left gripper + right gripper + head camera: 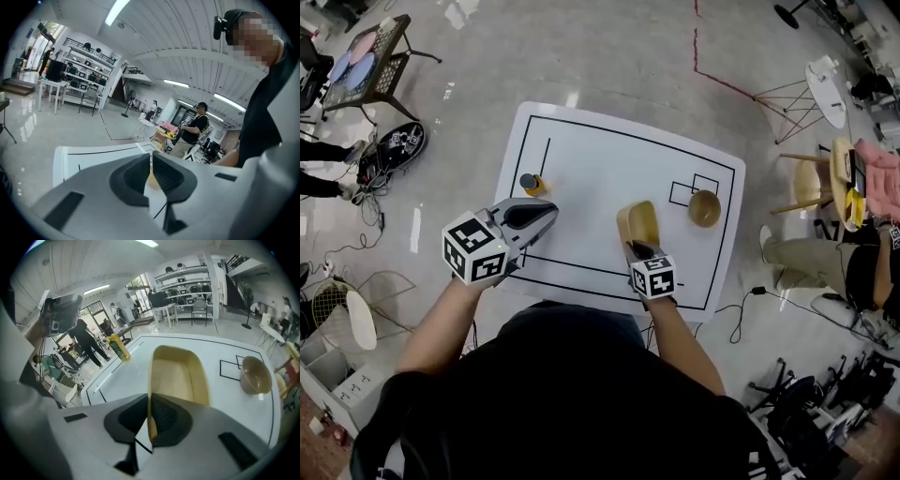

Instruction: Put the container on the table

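The container [639, 222] is a tan oblong tub over the middle of the white table [600, 159]. My right gripper [635, 247] is shut on its near rim, and the right gripper view shows the tub's wall [176, 376] pinched between the pads of that gripper [150, 414]. I cannot tell whether its bottom touches the table. My left gripper [549, 216] hovers over the table's left front, jaws together on nothing [151, 160].
A yellow bottle with a dark cap [530, 183] [118, 347] stands on the table's left. A tan bowl [704, 207] [254, 375] sits at the right beside two marked squares [692, 187]. A seated person [825, 258] and chairs are off the right edge, cables [384, 150] on the floor at left.
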A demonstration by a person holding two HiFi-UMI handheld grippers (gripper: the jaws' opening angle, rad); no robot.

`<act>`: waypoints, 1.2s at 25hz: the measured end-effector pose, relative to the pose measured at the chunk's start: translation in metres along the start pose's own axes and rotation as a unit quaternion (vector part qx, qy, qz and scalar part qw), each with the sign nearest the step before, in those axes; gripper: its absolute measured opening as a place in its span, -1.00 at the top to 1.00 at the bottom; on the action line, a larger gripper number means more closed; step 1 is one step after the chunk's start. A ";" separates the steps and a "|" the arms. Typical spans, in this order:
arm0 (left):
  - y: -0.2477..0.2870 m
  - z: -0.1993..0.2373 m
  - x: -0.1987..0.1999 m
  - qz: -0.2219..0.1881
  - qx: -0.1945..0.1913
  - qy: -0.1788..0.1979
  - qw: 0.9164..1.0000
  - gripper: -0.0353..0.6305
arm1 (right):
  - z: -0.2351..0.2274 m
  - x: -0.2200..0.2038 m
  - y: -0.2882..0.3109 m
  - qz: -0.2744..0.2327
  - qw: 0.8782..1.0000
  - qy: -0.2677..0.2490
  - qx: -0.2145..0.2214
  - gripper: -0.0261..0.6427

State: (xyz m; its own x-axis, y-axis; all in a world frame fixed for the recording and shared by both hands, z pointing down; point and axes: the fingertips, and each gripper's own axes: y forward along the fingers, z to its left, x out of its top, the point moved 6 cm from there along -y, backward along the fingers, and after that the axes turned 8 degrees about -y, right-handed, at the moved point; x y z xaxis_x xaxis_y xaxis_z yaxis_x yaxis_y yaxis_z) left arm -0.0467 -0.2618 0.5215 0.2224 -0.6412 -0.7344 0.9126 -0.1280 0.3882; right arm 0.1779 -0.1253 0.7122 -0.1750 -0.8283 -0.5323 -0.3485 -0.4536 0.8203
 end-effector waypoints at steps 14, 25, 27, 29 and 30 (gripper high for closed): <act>-0.005 0.001 -0.007 0.002 0.003 -0.001 1.000 0.83 | 0.007 -0.016 0.020 0.035 0.999 -0.021 0.001 0.87; -0.015 0.002 -0.015 0.001 0.010 -0.005 1.000 0.83 | 0.013 -0.022 0.032 0.048 0.998 -0.030 0.002 0.86; -0.017 0.002 -0.015 0.000 0.012 -0.005 1.000 0.83 | 0.014 -0.023 0.033 0.049 0.998 -0.031 0.001 0.86; -0.018 0.002 -0.016 0.000 0.012 -0.007 1.000 0.83 | 0.014 -0.023 0.034 0.050 0.998 -0.032 0.002 0.86; -0.018 0.002 -0.016 0.000 0.012 -0.007 1.000 0.83 | 0.014 -0.024 0.036 0.052 0.998 -0.032 0.002 0.85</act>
State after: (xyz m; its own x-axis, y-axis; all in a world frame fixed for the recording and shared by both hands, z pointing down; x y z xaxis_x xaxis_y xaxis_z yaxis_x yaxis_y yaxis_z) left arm -0.0673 -0.2502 0.5277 0.2178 -0.6525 -0.7258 0.9037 -0.1459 0.4024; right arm 0.1571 -0.1168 0.7514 -0.2693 -0.8479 -0.4567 -0.3285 -0.3649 0.8712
